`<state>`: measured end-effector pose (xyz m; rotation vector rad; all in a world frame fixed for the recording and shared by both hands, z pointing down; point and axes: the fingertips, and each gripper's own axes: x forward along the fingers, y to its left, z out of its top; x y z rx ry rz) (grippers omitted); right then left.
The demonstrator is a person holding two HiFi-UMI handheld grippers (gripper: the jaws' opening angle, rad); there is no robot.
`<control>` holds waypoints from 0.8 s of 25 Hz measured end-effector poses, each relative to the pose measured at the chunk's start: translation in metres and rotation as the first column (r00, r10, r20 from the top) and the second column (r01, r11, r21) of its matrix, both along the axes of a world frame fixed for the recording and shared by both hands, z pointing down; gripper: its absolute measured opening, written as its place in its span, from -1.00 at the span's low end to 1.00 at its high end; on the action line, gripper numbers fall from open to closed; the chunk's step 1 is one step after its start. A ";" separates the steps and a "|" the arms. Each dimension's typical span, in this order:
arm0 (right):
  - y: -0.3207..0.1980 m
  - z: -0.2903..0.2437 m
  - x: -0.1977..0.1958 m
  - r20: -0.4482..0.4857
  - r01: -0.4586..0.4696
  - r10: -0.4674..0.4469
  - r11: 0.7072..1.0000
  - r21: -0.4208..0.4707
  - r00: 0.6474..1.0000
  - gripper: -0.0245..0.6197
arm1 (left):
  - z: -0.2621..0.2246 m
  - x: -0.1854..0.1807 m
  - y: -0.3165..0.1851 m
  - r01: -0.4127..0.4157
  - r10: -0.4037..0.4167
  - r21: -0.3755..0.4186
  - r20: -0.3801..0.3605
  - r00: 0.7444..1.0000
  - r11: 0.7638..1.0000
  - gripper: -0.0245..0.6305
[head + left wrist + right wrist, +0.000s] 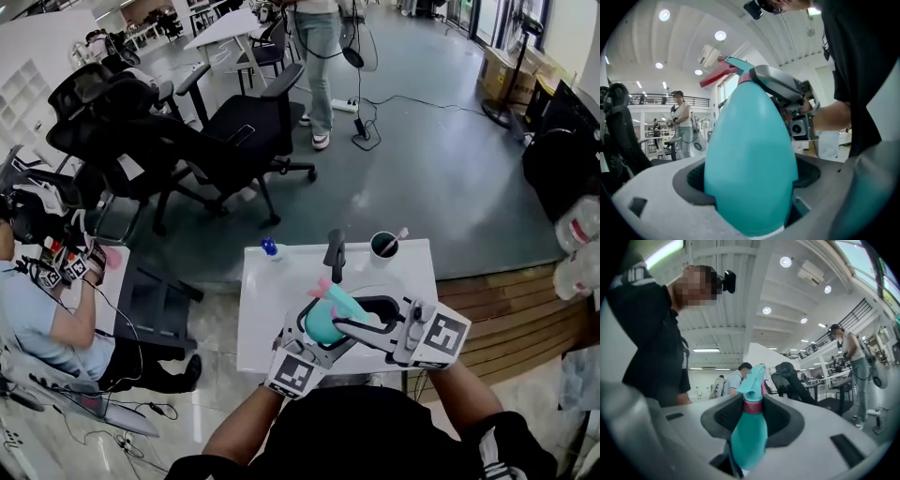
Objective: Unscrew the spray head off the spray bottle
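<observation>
The left gripper [317,324] holds its jaws wide, clamped on the fat teal body of the spray bottle [750,150] that fills the gap between them, while the right gripper [342,322] has narrower jaws pressed either side of the pink collar [752,406] just beneath the spray head [753,380]

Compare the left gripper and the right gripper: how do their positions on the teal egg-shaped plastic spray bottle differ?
The left gripper clamps the teal egg-shaped plastic spray bottle by its wide body; the right gripper straddles the narrow pink collar below the spray head. Left gripper's pads press; whether the right gripper's press is unclear. Both are on one bottle.
</observation>
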<state>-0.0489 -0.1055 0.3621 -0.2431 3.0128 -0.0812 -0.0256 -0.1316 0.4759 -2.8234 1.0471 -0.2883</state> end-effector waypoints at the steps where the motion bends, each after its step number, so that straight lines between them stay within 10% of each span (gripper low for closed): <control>1: 0.007 -0.004 0.003 0.012 0.055 -0.055 0.998 -0.009 0.998 -0.50 | -0.005 0.004 0.007 -0.047 0.048 0.006 -0.013 0.999 0.999 0.52; 9: 0.030 -0.016 0.022 0.065 0.357 -0.355 0.934 -0.029 0.933 -0.50 | -0.026 0.025 0.044 -0.270 0.254 -0.077 -0.173 0.952 0.960 0.52; 14: -0.005 0.001 0.018 0.118 0.074 -0.058 0.988 -0.132 0.991 -0.31 | 0.007 -0.001 0.003 0.026 -0.027 -0.065 -0.023 0.999 0.998 0.51; 20: -0.031 0.032 0.022 0.042 -0.225 0.252 0.919 -0.324 0.967 -0.39 | 0.035 -0.032 -0.027 0.290 -0.284 -0.083 0.076 0.956 0.953 0.51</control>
